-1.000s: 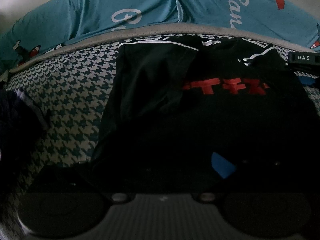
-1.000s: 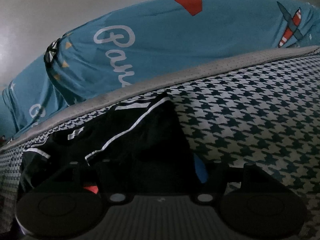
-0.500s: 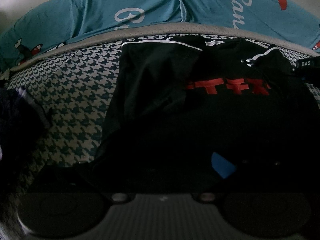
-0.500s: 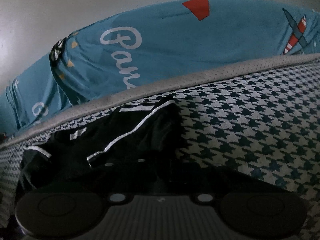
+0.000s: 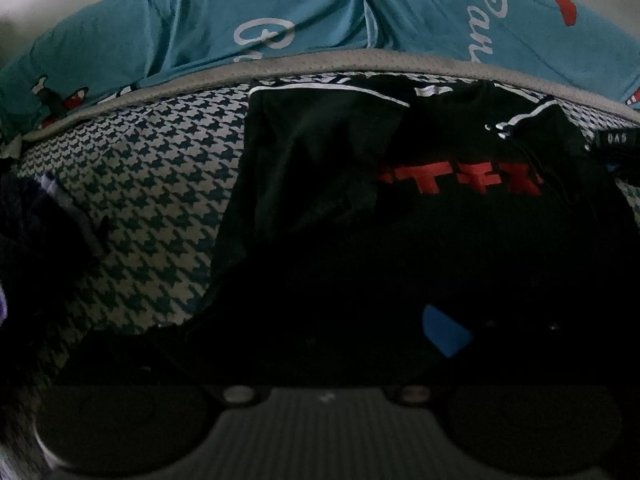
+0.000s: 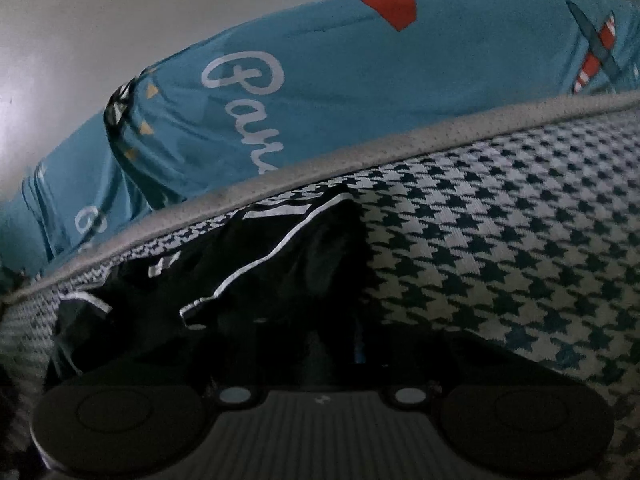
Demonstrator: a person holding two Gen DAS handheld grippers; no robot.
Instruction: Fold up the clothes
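The right gripper [image 6: 344, 352] has its jaws nearly together and just easing apart, with a bunched edge of the black garment [image 6: 280, 280] between them; the pads appear to be pinching that cloth. Just ahead and to its left, the garment's white piping [image 6: 280, 248] runs along a rumpled section, and to its right lies bare houndstooth bedcover [image 6: 500, 240]. Farther ahead, teal pillows [image 6: 340, 100] lean against the wall.

The left gripper [image 5: 320, 332] sits low over the near part of the same garment. Only a blue pad [image 5: 444, 330] shows in the dark, so whether its jaws are apart or closed cannot be told. Ahead of it the garment spreads across the bed, red lettering [image 5: 460, 180] to the front right and a panel lying over the body to the front left. Well to its left is a dark heap of other clothes [image 5: 32, 232].

The folding looks barely begun: the garment is laid out roughly flat, its far right corner is gripped, and the main folds appear still to be made. The heap suggests more pieces wait.
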